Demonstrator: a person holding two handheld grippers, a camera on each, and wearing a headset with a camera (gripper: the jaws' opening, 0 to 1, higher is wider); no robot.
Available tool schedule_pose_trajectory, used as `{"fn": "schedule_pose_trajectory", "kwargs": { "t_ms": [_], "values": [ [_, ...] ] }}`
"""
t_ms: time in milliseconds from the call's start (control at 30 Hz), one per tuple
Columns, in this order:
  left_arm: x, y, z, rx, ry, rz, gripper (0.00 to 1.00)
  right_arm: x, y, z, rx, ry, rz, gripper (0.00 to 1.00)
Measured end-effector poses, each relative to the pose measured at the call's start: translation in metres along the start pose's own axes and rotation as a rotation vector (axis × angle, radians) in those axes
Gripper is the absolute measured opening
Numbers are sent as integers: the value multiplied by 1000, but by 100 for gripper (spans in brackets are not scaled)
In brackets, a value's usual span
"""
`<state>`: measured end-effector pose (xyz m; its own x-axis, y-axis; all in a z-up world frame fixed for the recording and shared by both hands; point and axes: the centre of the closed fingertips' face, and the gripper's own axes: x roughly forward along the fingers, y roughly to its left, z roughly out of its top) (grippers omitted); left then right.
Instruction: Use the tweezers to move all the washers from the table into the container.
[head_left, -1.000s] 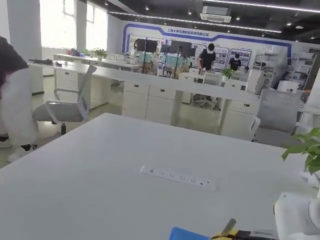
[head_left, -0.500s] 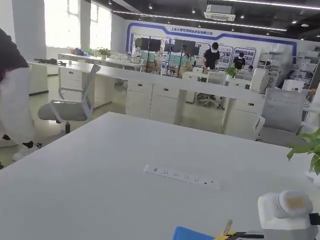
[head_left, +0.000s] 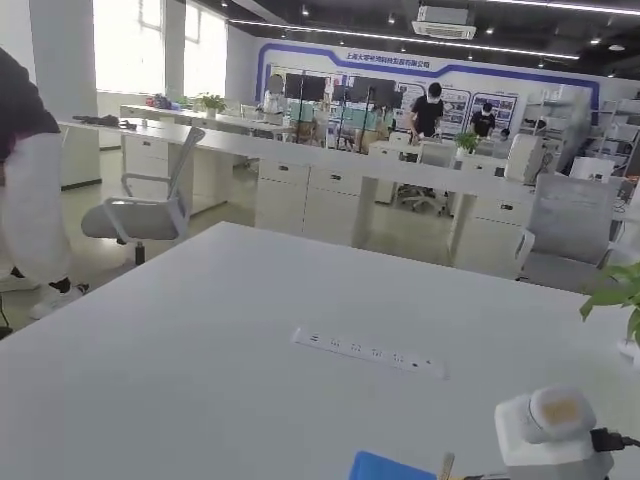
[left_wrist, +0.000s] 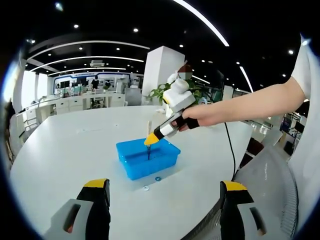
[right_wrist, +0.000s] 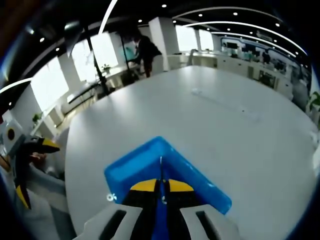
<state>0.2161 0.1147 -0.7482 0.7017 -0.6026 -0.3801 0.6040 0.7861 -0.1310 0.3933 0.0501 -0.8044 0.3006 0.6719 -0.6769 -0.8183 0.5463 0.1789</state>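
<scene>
Over the last second my right tool (right_wrist: 161, 186) slid in from the lower right edge of the head view toward the lower middle. I measured that against the power strip (head_left: 370, 352), which hardly shifted, so the move was the tool's and not just my headset's. That put it above the blue container (left_wrist: 135, 167), which sat on the white counter (head_left: 200, 350) in the lower centre of the left gripper view. The right tool was clamped tight on the tweezers (left_wrist: 148, 150), whose tips pointed down inside the container's walls. I took this to be the drop-off part of a cycle, though I could not tell whether a washer was pinched in the tips. My left tool (left_wrist: 164, 185) hung back at the bottom of its own view, jaws spread wide and holding nothing. I counted one container, one pair of tweezers and two washers (left_wrist: 146, 188) lying on the counter just in front of the container's near wall. In the right gripper view one showed beside the container's lower left corner. With two still out, I judged the job unfinished: release here, then return for the nearer one.
</scene>
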Motion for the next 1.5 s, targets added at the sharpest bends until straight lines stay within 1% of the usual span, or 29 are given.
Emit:
{"fn": "schedule_pose_trajectory", "kwargs": {
  "t_ms": [33,67,233,333,367,400,467,533,733,767,900,1000,1067,1100,1167,1300,1367,1500],
  "values": [
    [0,0,0,0,0,0,93,1,-4,-1,-2,2,-2,3],
    [0,0,0,0,1,0,93,2,-5,-1,-6,3,-4,3],
    [0,0,0,1,1,1,93,1,5,-2,-19,-1,-6,3],
    [0,0,0,0,1,1,93,-1,16,-2,-66,-3,5,4],
    [0,0,0,0,2,0,93,-1,16,-1,-75,-7,8,4],
    [0,0,0,1,2,0,93,-2,17,1,-82,-15,8,4],
    [0,0,0,1,4,-2,93,-5,17,4,-72,-34,10,4],
    [1,-1,-1,1,5,-4,93,-10,14,11,-73,-66,7,4],
    [2,-3,-2,5,11,-17,93,-30,34,28,-64,-161,32,4],
    [2,-3,-2,6,12,-18,93,-34,40,30,-61,-175,39,4],
    [2,-3,-2,8,13,-22,93,-44,52,33,-49,-216,61,4],
    [2,-3,-2,7,12,-20,93,-49,65,30,-46,-230,91,4],
    [2,-3,-2,7,10,-20,93,-51,74,25,-45,-225,106,4],
    [2,-3,-2,7,11,-19,93,-50,75,24,-46,-223,109,4],
    [2,-3,-2,8,12,-19,93,-49,80,17,-53,-208,121,4],
    [1,-4,-2,9,12,-20,93,-39,89,-2,-68,-153,137,4],
    [1,-4,-2,11,13,-18,93,-32,89,-10,-82,-127,131,4],
    [1,-3,-1,6,10,-13,93,-22,87,-22,-88,-98,126,4]
  ]
}}
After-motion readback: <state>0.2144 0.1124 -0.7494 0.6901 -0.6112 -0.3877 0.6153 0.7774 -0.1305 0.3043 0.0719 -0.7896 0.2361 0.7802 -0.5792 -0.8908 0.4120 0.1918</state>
